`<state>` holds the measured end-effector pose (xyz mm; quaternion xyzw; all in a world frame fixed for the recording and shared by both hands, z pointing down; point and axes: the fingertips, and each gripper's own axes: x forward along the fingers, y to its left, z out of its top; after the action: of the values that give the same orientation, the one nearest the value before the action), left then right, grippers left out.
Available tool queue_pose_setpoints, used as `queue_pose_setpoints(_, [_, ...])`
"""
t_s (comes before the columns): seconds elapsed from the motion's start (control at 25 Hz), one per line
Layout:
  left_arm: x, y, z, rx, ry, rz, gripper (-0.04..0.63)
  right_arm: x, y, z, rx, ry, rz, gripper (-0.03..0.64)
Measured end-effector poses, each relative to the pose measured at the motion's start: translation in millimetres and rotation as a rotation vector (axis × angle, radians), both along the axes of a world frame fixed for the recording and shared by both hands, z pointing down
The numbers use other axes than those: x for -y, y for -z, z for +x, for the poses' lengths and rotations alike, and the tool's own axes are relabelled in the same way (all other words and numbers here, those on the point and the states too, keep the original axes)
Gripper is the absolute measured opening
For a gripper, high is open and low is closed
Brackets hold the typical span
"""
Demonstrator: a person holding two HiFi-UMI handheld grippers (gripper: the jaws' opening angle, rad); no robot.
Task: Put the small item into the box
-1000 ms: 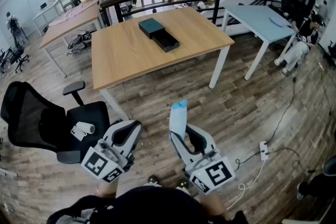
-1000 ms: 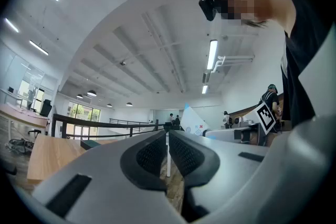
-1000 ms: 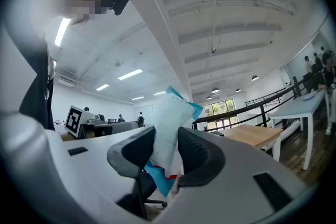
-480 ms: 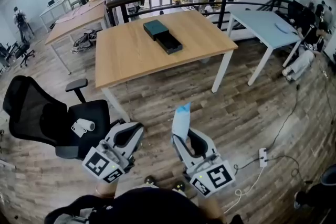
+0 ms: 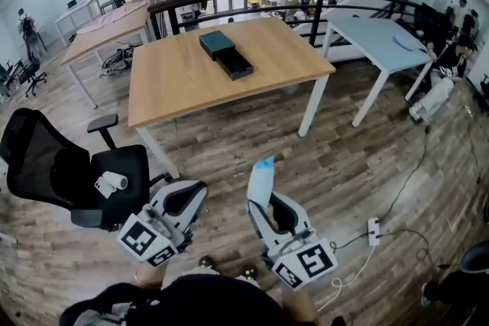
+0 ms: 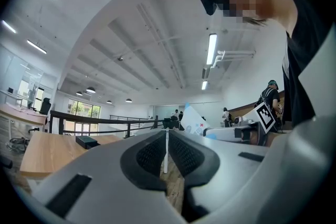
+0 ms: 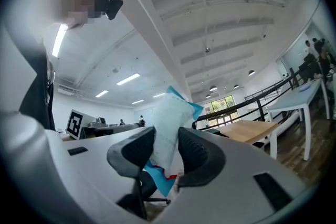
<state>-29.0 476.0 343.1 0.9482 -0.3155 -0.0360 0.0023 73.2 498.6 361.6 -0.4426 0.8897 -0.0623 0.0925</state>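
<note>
The right tool (image 7: 167, 150) pinches a flat packet (image 7: 173, 113) between its pads. The left tool (image 6: 166, 150) is pressed together with nothing in it. Both hang low over the plank floor (image 5: 359, 156), well apart from the counter (image 5: 183, 80), with bare floor between. A black office chair (image 5: 46, 172) with a white roll (image 5: 113, 182) on its seat stands just left of the left tool, and a power strip (image 5: 374, 227) lies off to the right. The dark box (image 5: 225, 53) sits on the counter's far part, its drawer slid out. The packet is white with pale blue edges and a red mark, sticking upright out of the tool.
</note>
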Motion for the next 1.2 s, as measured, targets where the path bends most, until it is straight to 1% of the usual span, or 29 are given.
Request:
queue_pose_setpoints(0.24, [-10.6,-4.3,25.9,-0.001,-0.029,0.003,0.026,-8.9,-5.2,21.9,0.009,-0.017,-0.007,0.146])
queue_pose_setpoints(0.4, [-12.5,-4.7,45.1,0.012,-0.051,-0.003,0.028,-14.1,-5.9,40.6,0.024,-0.039,-0.011,0.146])
queue_pose_setpoints(0.64, [-9.6,-4.1,76.2,0.016,-0.121,0.005,0.026,-17.2,-7.3,68.6,0.028,-0.103,-0.010,0.146])
queue_pose_setpoints(0.88, [18.8,-4.4,93.3,-0.010,-0.182,-0.004,0.028,5.5,-5.7,82.3,0.003,-0.156,-0.023,0.146])
queue_pose_setpoints(1.2, [81.6,-3.8,104.1,-0.053,-0.251,0.012,0.026,58.9,-1.6,87.2,-0.038,-0.223,-0.007,0.146])
